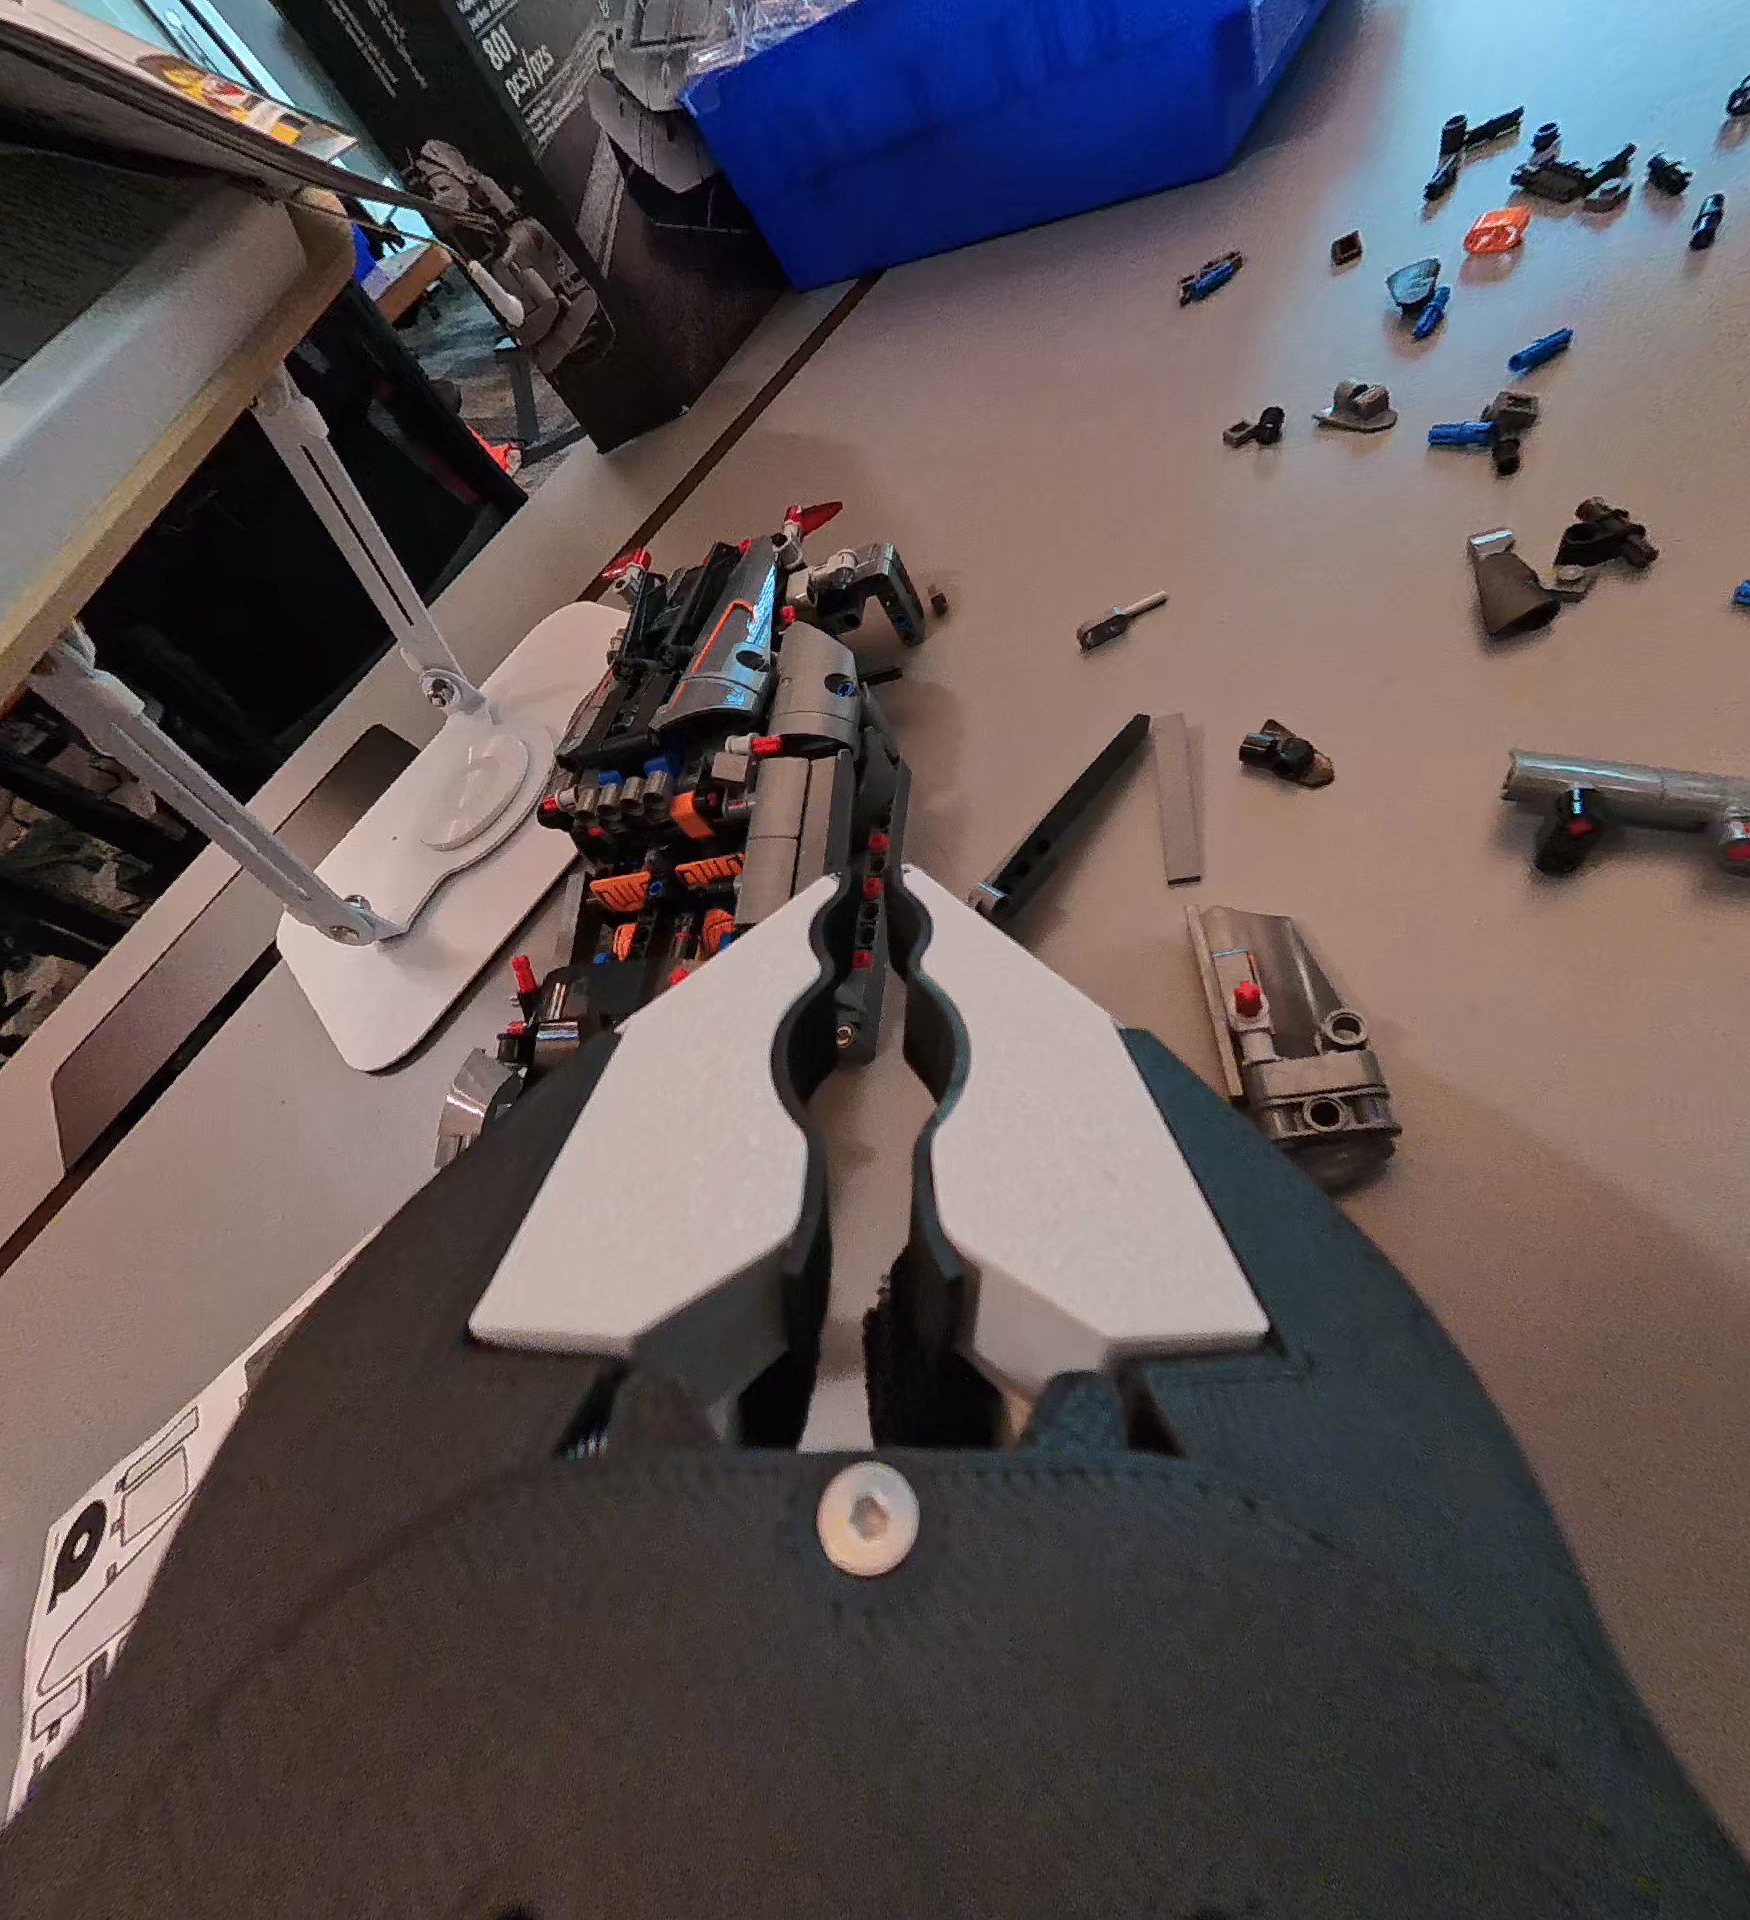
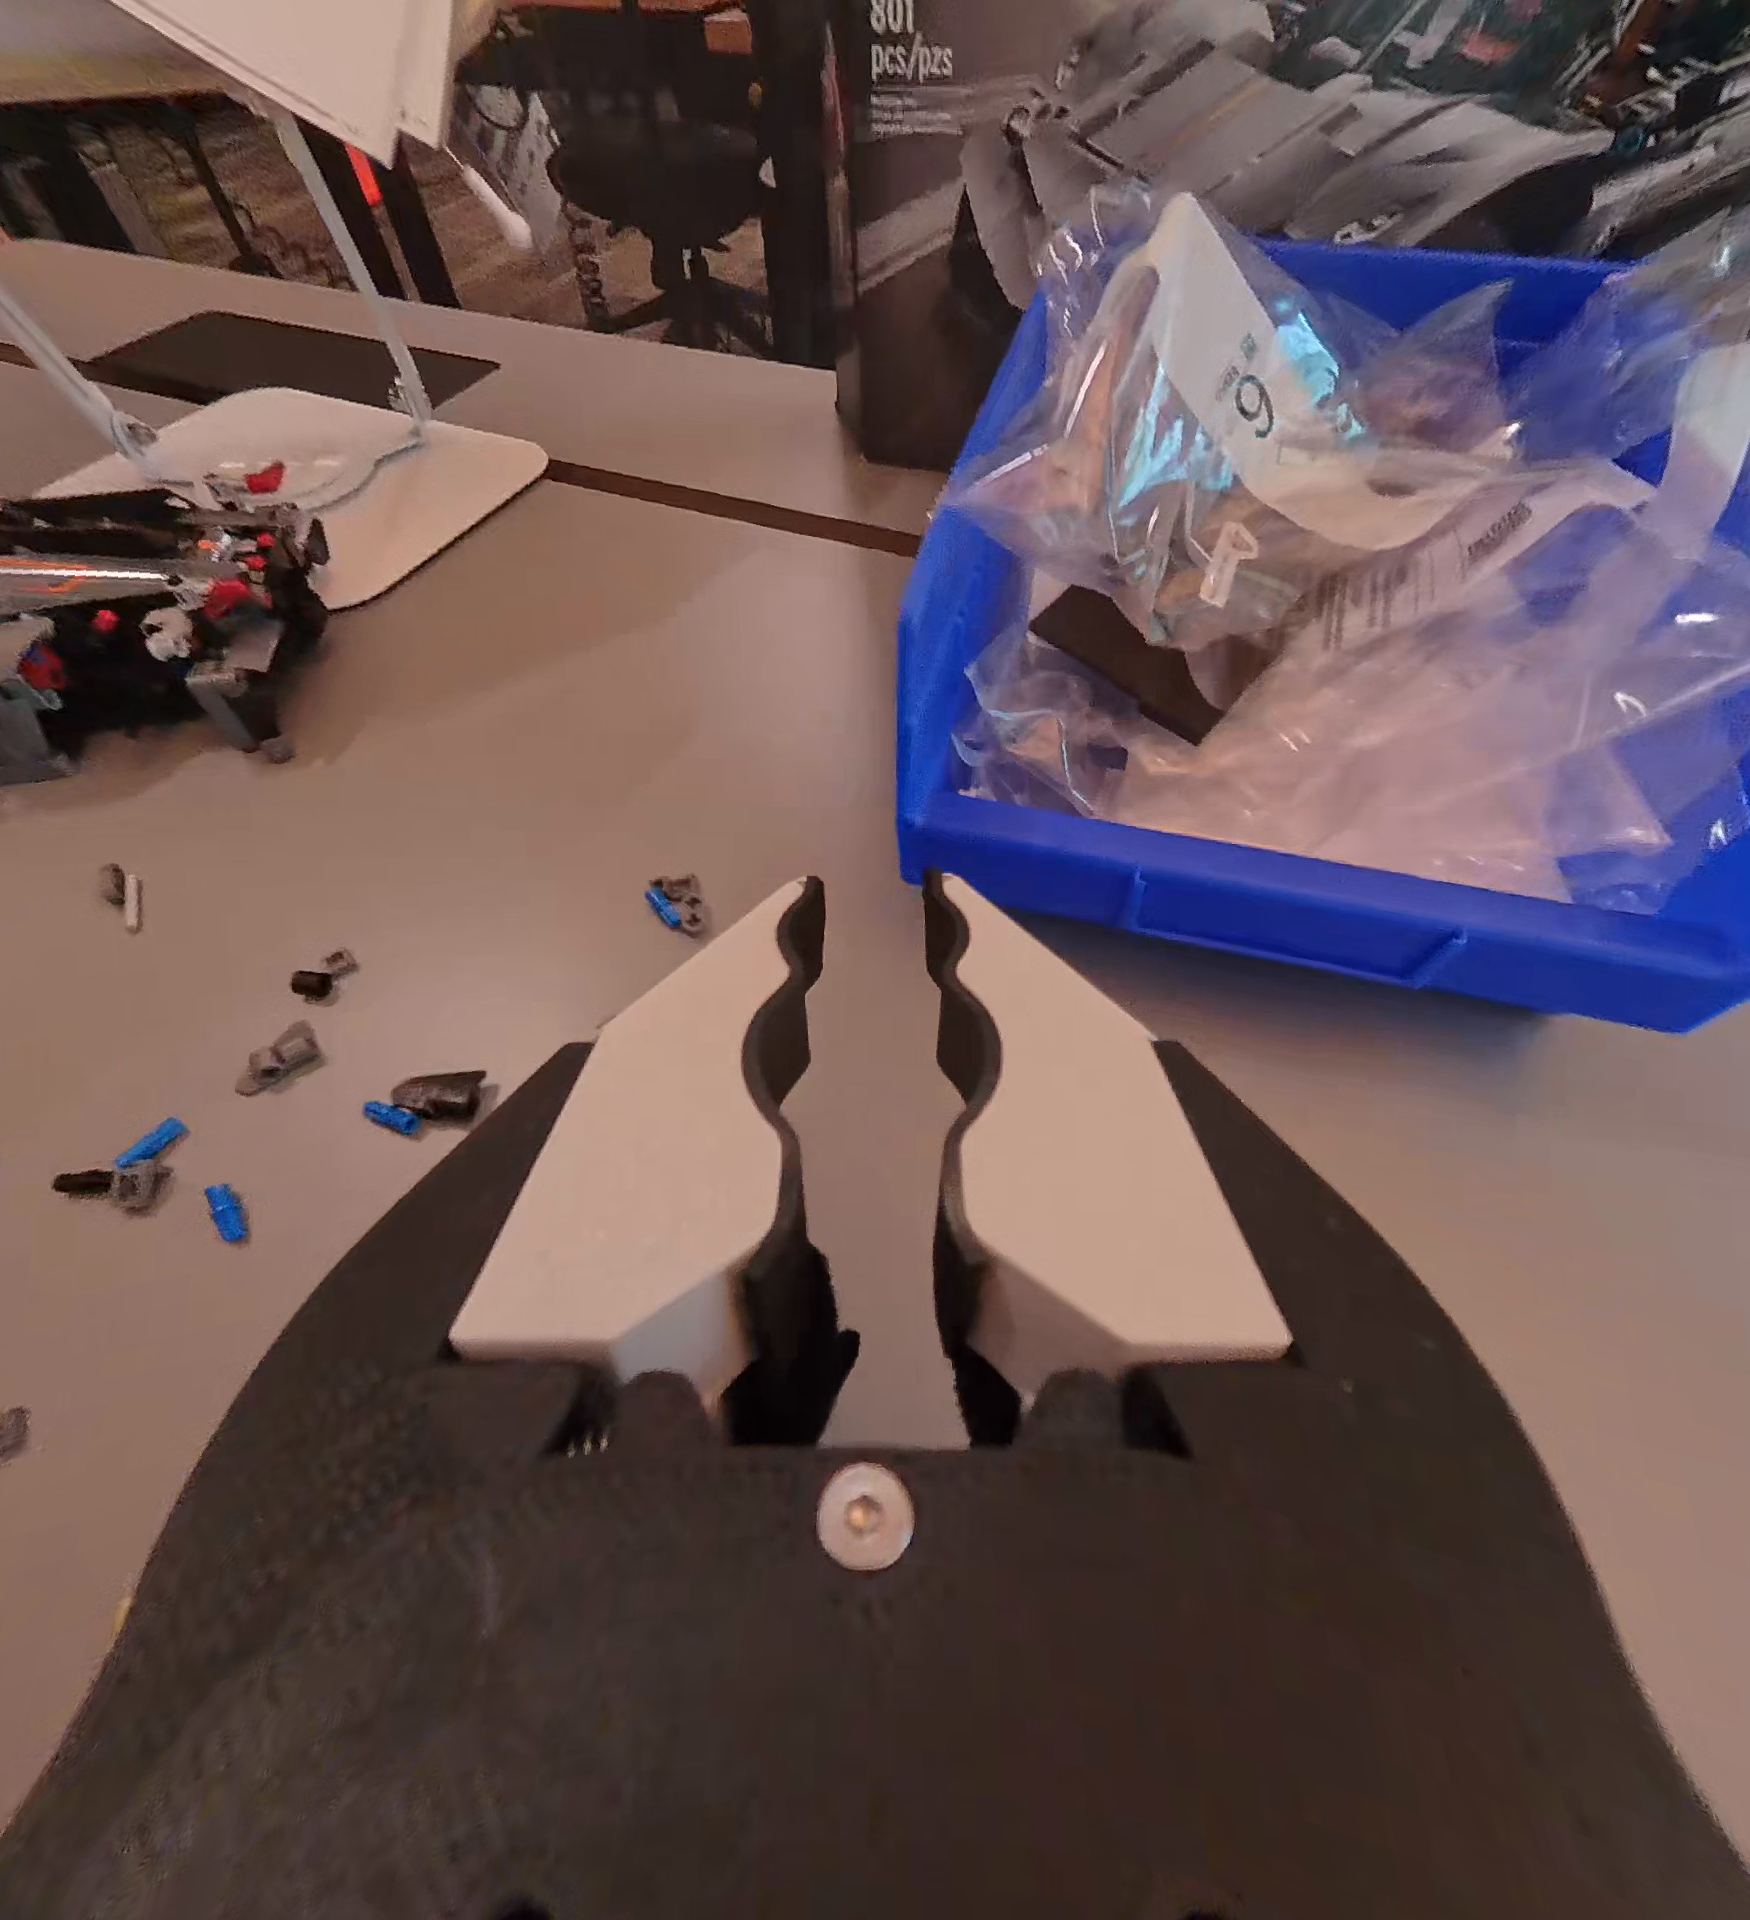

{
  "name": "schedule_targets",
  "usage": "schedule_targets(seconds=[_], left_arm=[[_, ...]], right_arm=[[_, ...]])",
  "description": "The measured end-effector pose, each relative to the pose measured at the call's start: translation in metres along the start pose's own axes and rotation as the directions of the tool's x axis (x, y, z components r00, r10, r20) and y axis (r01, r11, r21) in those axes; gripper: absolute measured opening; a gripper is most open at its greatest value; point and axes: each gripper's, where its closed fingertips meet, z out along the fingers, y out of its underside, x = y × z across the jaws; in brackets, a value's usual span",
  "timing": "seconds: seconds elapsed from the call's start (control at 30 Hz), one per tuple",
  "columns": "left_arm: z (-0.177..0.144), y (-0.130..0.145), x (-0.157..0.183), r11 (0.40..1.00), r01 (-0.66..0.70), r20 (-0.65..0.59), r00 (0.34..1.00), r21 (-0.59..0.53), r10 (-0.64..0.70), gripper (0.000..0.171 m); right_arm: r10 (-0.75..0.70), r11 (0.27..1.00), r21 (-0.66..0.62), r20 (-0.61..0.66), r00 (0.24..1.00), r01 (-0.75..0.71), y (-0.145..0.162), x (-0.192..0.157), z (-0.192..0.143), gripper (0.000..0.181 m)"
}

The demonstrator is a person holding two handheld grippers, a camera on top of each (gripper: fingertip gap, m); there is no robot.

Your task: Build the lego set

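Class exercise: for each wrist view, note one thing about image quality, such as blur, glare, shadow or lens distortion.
Left wrist view: wide-angle bending tilts the table; the left tool casts a broad shadow at lower right. Right wrist view: the lego model at the left edge is smeared; glare glints off the plastic bags in the blue bin.

Left black plastic tongs with pale grey wavy-edged fingers (image 1: pixel 869 883) point toward 12 o'clock, tips pinched close around a thin dark grey strip, a narrow gap between them. Right black plastic tongs with matching pale grey fingers (image 2: pixel 873 883) point toward 12 o'clock, slightly parted, holding nothing.
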Motion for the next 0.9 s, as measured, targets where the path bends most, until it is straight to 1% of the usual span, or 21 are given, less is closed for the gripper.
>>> schedule_targets(seconds=[0.13, 0.23, 0.5, 0.83, 0.9], left_arm=[[0.003, 0.003, 0.001, 1.000, -0.001, -0.002, 1.000, -0.014, 0.001, 0.003], [0.003, 0.003, 0.000, 1.000, 0.003, -0.001, 1.000, -0.014, -0.003, 0.003], [0.001, 0.002, -0.002, 1.000, 0.005, 0.003, 1.000, -0.006, -0.005, 0.003], [-0.003, -0.001, -0.004, 1.000, 0.009, 0.010, 1.000, 0.010, -0.009, 0.003], [-0.003, -0.001, -0.003, 1.000, 0.010, 0.007, 1.000, 0.009, -0.010, 0.003]], right_arm=[[-0.017, 0.999, -0.031, 0.008, 1.000, 0.017, 0.013, 0.002, 0.004, 0.018], [-0.026, 1.000, -0.011, 0.018, 1.000, 0.026, 0.010, 0.000, 0.004, 0.018], [-0.082, 0.997, -0.003, 0.010, 0.997, 0.083, 0.009, -0.001, 0.003, 0.017], [-0.080, 0.997, -0.017, -0.001, 0.997, 0.080, 0.016, 0.006, 0.004, 0.016], [-0.094, 0.995, -0.016, 0.027, 0.995, 0.095, 0.016, 0.000, 0.005, 0.016]])
